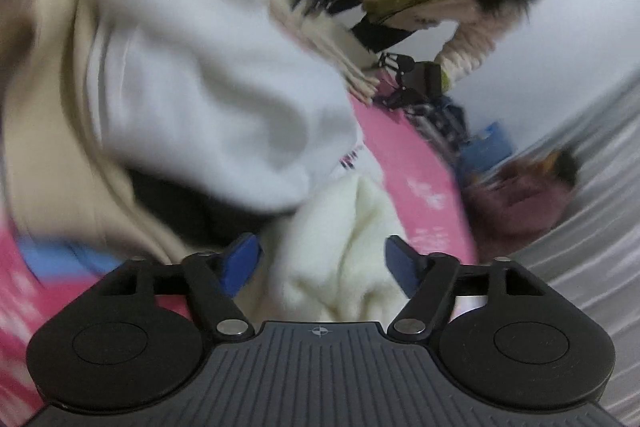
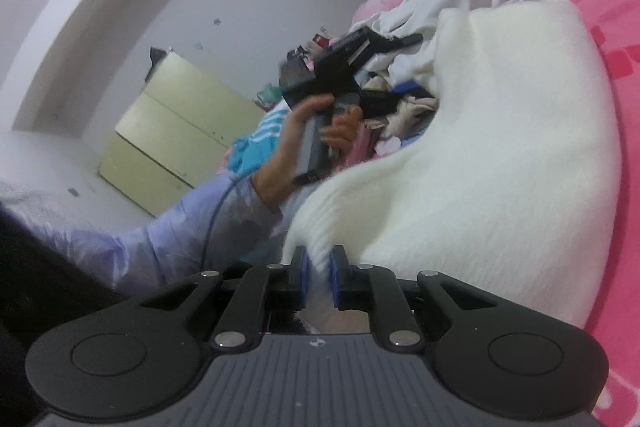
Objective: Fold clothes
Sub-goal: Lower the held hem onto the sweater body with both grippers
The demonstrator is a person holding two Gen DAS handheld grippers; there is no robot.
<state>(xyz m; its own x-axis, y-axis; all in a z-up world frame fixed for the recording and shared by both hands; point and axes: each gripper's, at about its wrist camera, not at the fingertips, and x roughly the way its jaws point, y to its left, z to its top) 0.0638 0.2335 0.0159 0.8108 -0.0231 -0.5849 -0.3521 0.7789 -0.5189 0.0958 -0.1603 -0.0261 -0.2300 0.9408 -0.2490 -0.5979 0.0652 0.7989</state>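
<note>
Clothes heap (image 2: 404,39) beyond fluffy white garment (image 2: 500,155), pink bedspread (image 2: 624,75)

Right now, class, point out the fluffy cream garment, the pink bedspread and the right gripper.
fluffy cream garment (image 2: 500,131): right wrist view, middle of its fuzzy surface.
pink bedspread (image 2: 624,75): right wrist view, bare patch at the right edge.
right gripper (image 2: 319,277): right wrist view, between the fingertips.

Fluffy cream fleece (image 2: 500,147), smooth pink bedsheet (image 2: 616,39)

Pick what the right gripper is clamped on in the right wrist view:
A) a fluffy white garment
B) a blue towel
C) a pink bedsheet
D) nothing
A: the right gripper has its blue pads pinched on an edge of the fluffy white garment, which spreads over the pink bed.
</note>
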